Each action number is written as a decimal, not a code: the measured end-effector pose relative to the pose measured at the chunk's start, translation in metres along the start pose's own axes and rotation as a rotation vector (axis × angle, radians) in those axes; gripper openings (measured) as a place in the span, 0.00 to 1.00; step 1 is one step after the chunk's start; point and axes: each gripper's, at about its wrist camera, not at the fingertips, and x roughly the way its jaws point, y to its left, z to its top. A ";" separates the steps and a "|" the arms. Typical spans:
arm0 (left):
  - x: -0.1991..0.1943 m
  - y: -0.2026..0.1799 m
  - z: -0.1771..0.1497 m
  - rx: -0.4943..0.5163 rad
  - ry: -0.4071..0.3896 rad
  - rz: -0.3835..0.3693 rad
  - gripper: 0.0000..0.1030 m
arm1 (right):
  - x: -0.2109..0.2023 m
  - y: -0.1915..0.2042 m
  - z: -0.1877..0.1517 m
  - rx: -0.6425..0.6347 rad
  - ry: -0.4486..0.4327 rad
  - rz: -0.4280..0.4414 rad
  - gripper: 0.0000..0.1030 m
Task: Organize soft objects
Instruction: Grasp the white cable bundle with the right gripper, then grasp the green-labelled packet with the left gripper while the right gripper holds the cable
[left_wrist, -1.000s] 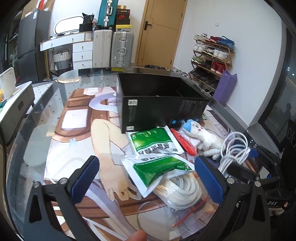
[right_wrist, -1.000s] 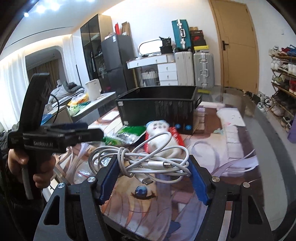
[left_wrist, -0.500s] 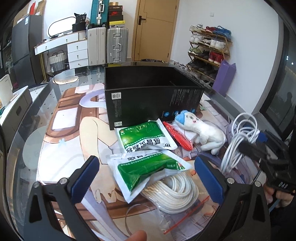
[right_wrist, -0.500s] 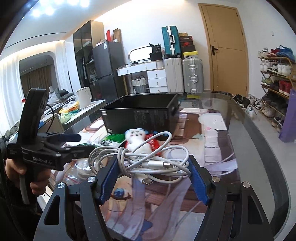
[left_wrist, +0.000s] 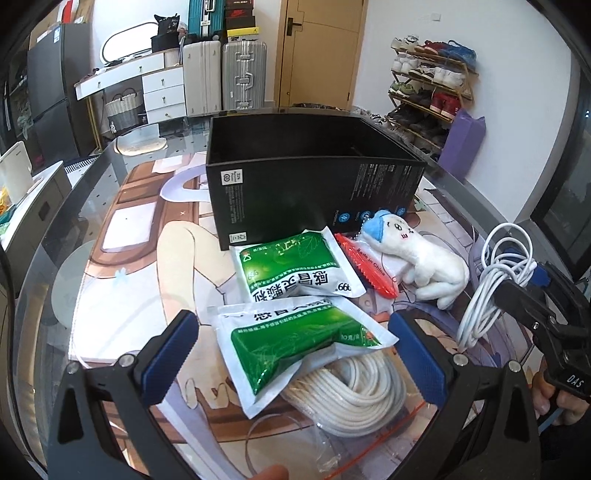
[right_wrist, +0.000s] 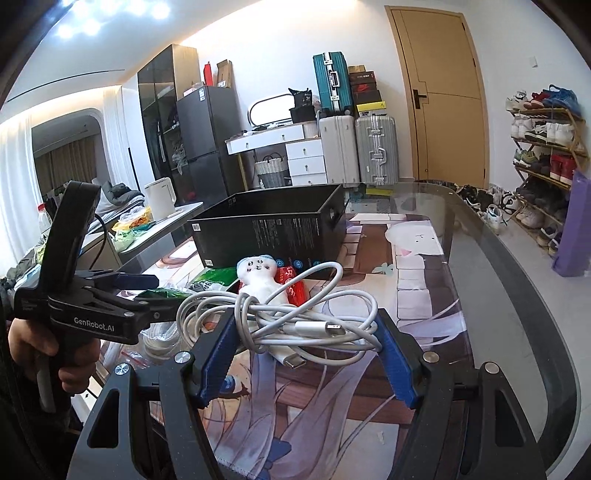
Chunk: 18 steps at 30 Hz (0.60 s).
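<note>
On the desk (left_wrist: 110, 177), the left gripper (left_wrist: 291, 350) hovers wide open, empty, over a green sachet (left_wrist: 291, 343) atop coiled rope (left_wrist: 354, 391). Beyond stands a black box (left_wrist: 310, 184). Rightward, the right gripper (right_wrist: 306, 347) clamps a white cable bundle (right_wrist: 295, 317) above the desk.

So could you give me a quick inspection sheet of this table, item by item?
Surface: glass table with a printed mat on it.
Job's things: black box, open; plush toy; two green packets; red packet.
Clutter: bagged white rope, partly under a green packet.
Grippers: left gripper open above the nearer packet; right gripper shut on the white cable.
Cables: that bundle, lifted off the table.
Surroundings: suitcases, shoe rack, door.
</note>
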 end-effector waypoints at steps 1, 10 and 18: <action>0.001 0.000 0.000 0.001 0.002 0.002 0.99 | 0.000 0.000 0.000 0.000 0.000 0.000 0.70; -0.003 0.001 0.001 0.000 -0.010 -0.026 0.70 | 0.001 0.001 0.000 -0.001 -0.002 0.000 0.70; -0.016 0.007 -0.007 0.011 -0.039 -0.043 0.58 | 0.001 0.002 0.000 -0.009 -0.010 -0.002 0.70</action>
